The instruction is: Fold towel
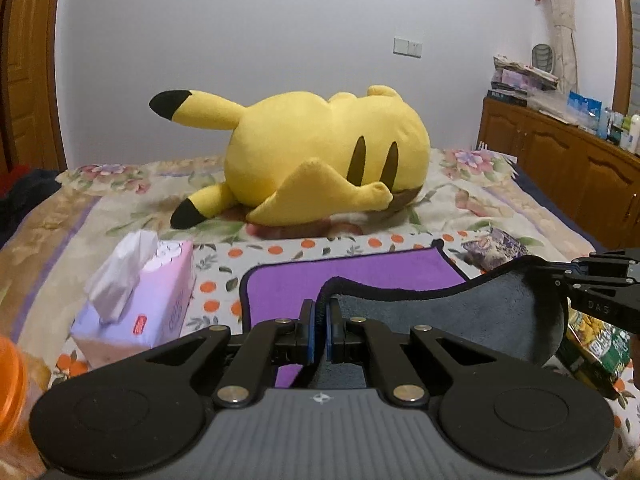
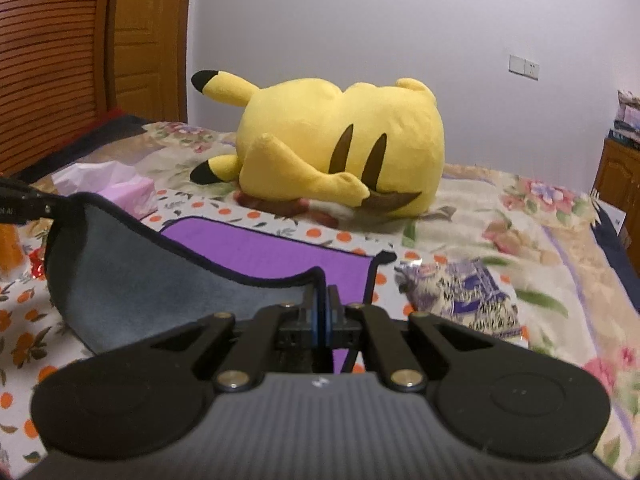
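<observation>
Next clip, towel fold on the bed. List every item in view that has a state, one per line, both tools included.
Towel: near edge lifted off the bed, grey underside showing, purple far part lying flat.
Left tool: shut on towel edge.
Right tool: shut on towel edge.
Plush: lying on its side beyond the towel.
Tissue box: open, a tissue sticking out.
Snack packet: lying flat right of the towel.

Fuzzy matt cloth towel [image 1: 460, 316], plush yellow toy [image 1: 320, 152], glossy wooden cabinet [image 1: 560, 160], paper tissues [image 1: 120, 276]
</observation>
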{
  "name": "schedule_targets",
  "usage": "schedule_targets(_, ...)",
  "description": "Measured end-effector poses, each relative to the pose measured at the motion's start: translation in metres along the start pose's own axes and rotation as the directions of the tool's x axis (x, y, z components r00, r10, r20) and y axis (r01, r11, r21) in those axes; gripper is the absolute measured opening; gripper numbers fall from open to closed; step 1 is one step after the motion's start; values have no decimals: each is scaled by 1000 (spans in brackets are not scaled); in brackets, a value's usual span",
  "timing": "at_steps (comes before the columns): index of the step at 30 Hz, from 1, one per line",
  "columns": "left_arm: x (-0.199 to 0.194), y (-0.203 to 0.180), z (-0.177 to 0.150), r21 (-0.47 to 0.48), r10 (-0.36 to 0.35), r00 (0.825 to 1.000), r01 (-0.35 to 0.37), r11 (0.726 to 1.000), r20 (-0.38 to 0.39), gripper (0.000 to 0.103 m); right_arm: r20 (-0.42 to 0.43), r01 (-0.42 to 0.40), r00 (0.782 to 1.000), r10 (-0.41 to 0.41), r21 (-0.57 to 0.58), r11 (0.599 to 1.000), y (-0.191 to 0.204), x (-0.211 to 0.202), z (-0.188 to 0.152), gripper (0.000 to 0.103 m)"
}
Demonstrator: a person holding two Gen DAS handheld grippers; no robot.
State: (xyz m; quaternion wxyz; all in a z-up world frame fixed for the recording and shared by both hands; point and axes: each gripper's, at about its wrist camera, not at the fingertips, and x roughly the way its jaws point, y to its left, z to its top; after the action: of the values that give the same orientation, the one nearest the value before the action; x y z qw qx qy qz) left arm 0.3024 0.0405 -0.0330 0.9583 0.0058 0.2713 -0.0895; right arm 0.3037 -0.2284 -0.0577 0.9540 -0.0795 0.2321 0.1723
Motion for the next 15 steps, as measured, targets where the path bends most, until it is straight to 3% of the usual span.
schedule_targets(15,33,8,29,30,43,999,-44,999,33,6,19,48,999,-47,-63,997,-7,29,29,4)
